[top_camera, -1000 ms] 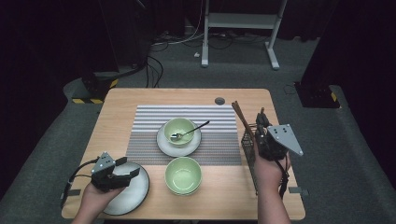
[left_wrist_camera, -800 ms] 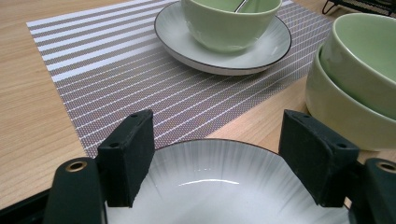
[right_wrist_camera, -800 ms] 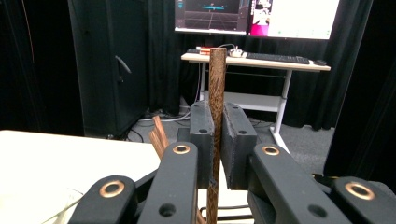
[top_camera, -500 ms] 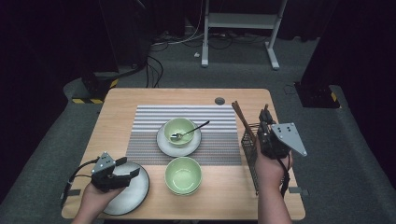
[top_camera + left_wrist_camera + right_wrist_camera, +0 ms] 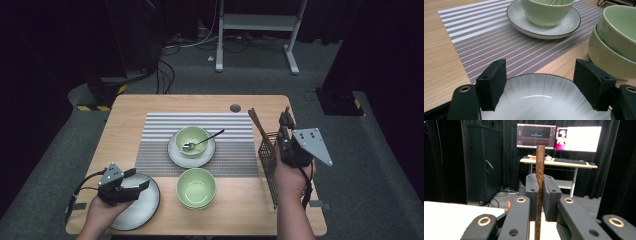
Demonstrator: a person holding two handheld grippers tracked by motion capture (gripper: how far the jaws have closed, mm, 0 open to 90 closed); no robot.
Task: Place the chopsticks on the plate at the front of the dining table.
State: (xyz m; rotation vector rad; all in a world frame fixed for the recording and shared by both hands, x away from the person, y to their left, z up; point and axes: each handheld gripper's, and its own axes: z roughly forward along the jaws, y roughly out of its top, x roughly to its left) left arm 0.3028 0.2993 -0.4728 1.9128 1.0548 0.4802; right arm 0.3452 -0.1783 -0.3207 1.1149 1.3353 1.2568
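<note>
no readable text, labels or numbers; the monitors' screen content is too small.

Chopstick: long, brown wood, standing upright, pinched between two black pads.
Place: near the worktop's right side.

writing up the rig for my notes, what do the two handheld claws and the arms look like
Both are black. The left claw carries a small grey three-cornered plate and trails a black cable; the right claw has a larger grey plate with dark holes and a cable hanging below. Their jaws are blocky black pads on arms with brass-ringed holes. The forearms are bare, no sleeves.
</note>
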